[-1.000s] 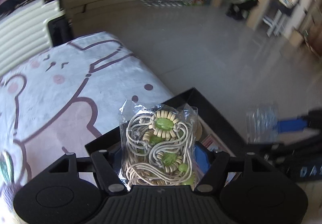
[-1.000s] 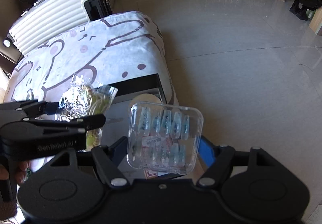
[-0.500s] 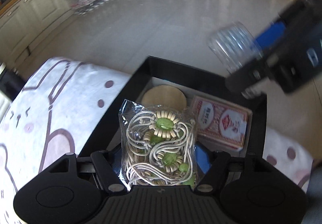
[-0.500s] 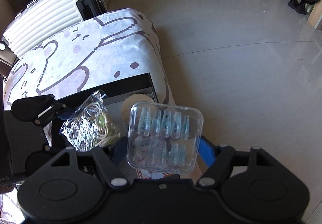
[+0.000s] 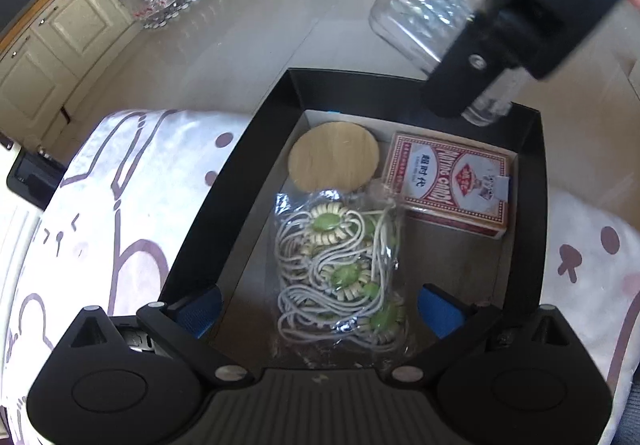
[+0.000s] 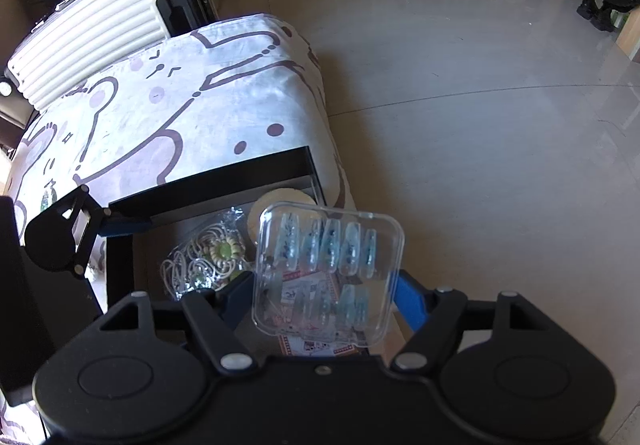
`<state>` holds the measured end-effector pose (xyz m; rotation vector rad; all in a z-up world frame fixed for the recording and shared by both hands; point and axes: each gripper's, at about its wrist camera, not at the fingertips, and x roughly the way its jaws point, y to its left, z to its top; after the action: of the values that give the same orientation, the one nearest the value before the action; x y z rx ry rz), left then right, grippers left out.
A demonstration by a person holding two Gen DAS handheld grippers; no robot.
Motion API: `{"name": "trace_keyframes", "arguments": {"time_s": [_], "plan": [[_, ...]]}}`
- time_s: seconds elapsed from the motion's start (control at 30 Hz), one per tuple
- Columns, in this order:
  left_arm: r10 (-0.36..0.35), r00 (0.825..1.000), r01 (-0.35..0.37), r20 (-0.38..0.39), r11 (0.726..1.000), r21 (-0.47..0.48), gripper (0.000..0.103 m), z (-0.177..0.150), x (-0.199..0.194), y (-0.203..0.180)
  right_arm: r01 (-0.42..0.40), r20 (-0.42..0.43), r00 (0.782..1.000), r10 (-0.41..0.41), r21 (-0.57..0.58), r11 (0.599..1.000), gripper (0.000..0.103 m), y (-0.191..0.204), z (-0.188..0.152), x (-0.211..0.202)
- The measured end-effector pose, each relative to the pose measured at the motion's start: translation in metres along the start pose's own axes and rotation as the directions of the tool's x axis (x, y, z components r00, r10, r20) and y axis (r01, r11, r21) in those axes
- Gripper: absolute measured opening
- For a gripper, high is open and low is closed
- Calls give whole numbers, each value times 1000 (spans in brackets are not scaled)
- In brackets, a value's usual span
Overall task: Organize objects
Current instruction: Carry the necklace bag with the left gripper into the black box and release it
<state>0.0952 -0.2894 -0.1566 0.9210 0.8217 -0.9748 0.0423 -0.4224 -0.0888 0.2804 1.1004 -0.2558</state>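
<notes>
Two grippers over one black open-top rectangular box, which sits at the corner of a surface under a white cloth with purple cartoon-bear outlines; whether that surface is a bed or a counter I cannot tell. Cream ribbed hard-shell suitcase stands on the floor beside the far end of the cloth. Inside the box, three items on the floor of it: red playing-card pack with white lettering on the right side, round light-wood disc in the far left corner, and a clear plastic bag of cream cords with beaded rings and green stones lying lengthwise in the near-left part, its top edge overlapping the disc and touching the card pack's near corner. Left gripper hangs just above the box, jaws opening and spread wide; blue pads stand clear on both sides of the bag, no contact, so the bag is resting in the box. Right gripper is held above the box's right side, jaws pinching a clear square hinged plastic case of pale blue press-on nails by its lower edges, case upright and tilted toward the lens, well off the box floor.
</notes>
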Motion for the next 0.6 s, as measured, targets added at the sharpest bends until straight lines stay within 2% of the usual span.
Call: {"name": "trace_keyframes", "arguments": {"time_s": [0.03,0.13,0.17,0.27,0.37,0.43,0.5,0.57,0.6], "plan": [[15,1000,-15,-3,1000,-3,103,0,-1,1,-2,-2,1000,2,-6,1000,76,1,0,0],[130,991,-130,-25,991,14,103,1,0,1,-8,-13,1000,7,-25,1000,76,6,-1,0],[149,988,-148,-37,989,19,103,0,0,2,-8,-20,1000,7,-31,999,76,7,-1,1],[185,981,-183,-53,982,43,103,-2,2,0,-4,-40,999,2,-57,998,76,13,-3,4],[199,978,-199,-54,980,3,103,-2,-1,6,-8,-58,998,3,-86,996,76,19,-5,9],[181,983,-183,-43,981,-65,103,-3,-5,14,-7,-74,997,-1,-112,994,76,24,-7,14],[110,994,-109,-4,983,-151,103,-10,-18,23,3,-87,996,-15,-139,990,76,27,-9,20],[23,998,-8,52,962,-272,103,-15,-30,38,9,-102,994,-25,-151,988,76,29,-11,25],[-5,997,32,82,941,-337,103,-18,-36,47,12,-109,994,-29,-152,988,76,29,-11,27]]}}
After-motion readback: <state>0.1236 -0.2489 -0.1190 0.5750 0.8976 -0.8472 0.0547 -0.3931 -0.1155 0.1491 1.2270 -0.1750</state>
